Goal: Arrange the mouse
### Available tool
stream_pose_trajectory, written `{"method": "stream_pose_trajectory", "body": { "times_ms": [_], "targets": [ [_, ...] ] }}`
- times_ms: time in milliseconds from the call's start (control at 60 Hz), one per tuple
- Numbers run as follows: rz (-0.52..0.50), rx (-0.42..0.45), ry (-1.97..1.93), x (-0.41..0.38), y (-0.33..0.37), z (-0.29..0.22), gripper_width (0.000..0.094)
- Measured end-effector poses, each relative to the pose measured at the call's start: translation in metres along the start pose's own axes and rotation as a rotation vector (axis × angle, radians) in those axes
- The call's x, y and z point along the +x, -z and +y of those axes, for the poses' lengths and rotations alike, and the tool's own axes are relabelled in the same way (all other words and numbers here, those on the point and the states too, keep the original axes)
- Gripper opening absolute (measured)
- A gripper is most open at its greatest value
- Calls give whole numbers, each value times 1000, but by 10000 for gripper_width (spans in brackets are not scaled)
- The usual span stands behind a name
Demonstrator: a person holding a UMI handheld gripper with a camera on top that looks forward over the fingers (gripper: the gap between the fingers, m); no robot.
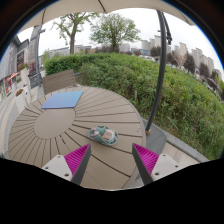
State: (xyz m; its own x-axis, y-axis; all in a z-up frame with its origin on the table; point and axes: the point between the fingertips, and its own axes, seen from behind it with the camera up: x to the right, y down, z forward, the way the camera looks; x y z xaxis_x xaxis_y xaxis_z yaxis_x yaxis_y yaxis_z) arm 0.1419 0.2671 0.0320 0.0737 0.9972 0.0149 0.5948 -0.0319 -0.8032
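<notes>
Mouse (102,134) on round slatted table (50,128), just ahead of gripper (111,161), fingers spread, nothing between. Blue mat (62,99) beyond (likely target). Approach low, centre mouse between pads, close gently.

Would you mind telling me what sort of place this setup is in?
Likely an outdoor terrace or rooftop garden: a round slatted wooden table stands by a green hedge, with trees and city buildings beyond. The gripper jaws are open, holding nothing.
</notes>
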Motion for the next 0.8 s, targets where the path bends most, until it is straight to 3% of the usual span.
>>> {"method": "stream_pose_trajectory", "body": {
  "times_ms": [450, 650, 750, 800],
  "targets": [
    [30, 0, 43, 0, -103, -35, 855],
    [54, -45, 20, 7, -126, -38, 849],
    [52, -47, 3, 7, -129, -37, 818],
    [45, -52, -8, 3, -130, -37, 755]
  ]
}}
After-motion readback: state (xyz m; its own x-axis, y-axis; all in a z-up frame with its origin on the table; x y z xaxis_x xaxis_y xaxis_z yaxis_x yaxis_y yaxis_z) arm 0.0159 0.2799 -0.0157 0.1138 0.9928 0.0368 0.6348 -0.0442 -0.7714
